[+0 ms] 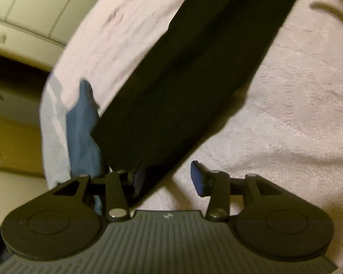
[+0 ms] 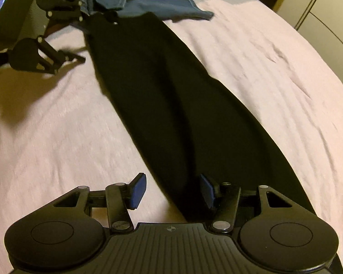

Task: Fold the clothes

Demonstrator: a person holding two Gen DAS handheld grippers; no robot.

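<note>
**A:** Right wrist view first: what is seen, largest thing down?

**B:** A pale pink bed cover is spread under everything. On it a long black garment is laid out flat as a narrow strip, running straight ahead from the right gripper to the left gripper at its far end. Beyond that end, blue denim clothing is bunched.

**A:** And the grippers themselves?

**B:** The right gripper's fingers are held wide apart. The near end of the black strip is straddled by them, its edge lying between the pads, but nothing is pinched. In the left wrist view the left gripper is also spread wide; one finger is hidden under the corner of the black garment, the other is seen clear over the bed cover. No cloth is clamped, as far as can be made out. The denim is seen just beside that gripper, on its left.

**A:** Which step is judged to be in hand?

**B:** The garment appears already narrowed lengthwise, with one gripper stationed at each end. Either the ends are about to be taken for a crosswise fold, or the strip has just been released and smoothed; the scene fits both.

**A:** What would a crosswise fold call for?

**B:** All layers at an end would have to be caught together, so that the strip is not splayed when lifted.
</note>
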